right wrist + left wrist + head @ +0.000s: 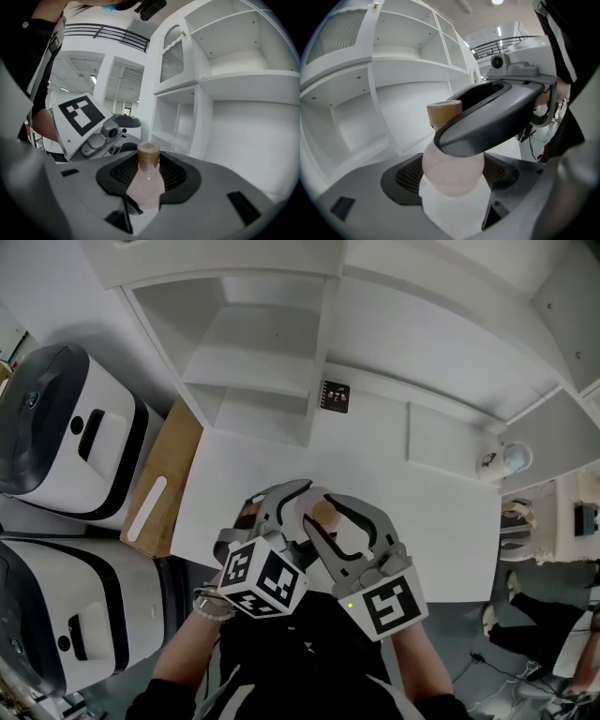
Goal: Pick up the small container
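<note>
The small container (pixel 453 172), a pale pink translucent bottle with a tan wooden-looking cap (pixel 148 153), is off the white surface (pixel 422 512), caught between both tools at once in front of the person's chest.

The left tongs (pixel 286 505) are closed most of the way onto the bottle's round body. In the left gripper view the body fills the gap between the two dark ribbed pads (pixel 405 176) and touches both. A dark limb of the other tool crosses just above, hiding the bottle's neck and part of the cap.

The right tongs (pixel 149 178) also pinch the bottle. In the right gripper view it stands upright between the ribbed pads, with the cap rising clear above them. The gap is only as wide as the bottle.

In the head view the two tools meet tip to tip, their marker cubes (pixel 264 578) side by side nearest the person. White open shelving (pixel 253 352) stands at the far edge of the surface. Two white-and-black machines (pixel 66 427) sit to the left, beside a wooden panel (pixel 173 465).
</note>
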{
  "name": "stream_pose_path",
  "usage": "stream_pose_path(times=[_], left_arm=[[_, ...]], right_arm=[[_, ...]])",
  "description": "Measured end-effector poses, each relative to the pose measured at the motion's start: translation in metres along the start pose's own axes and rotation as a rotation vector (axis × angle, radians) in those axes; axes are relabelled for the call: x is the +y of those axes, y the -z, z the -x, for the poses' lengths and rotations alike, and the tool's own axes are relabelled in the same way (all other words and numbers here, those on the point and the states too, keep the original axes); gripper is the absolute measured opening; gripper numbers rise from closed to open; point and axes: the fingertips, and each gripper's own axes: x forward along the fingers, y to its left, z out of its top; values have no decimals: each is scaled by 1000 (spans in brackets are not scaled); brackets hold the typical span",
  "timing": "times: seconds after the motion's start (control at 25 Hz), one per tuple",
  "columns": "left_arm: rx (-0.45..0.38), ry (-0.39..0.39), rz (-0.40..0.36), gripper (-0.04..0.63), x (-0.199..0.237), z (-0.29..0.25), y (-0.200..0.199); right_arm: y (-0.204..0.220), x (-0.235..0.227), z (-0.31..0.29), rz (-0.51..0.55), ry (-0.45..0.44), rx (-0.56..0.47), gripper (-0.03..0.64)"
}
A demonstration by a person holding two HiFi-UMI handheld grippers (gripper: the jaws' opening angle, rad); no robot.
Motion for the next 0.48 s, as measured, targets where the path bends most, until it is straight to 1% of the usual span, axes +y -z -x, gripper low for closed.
stream_pose_path(times=[0.2,0.48], left_arm=[[-12,1,-20,388,-1,11,-9],[-15,-8,-34,388,-1,19,-14]], right_arm=[[-13,3,6,-11,11,-29,143],[-22,7,10,-24,15,-53,143]])
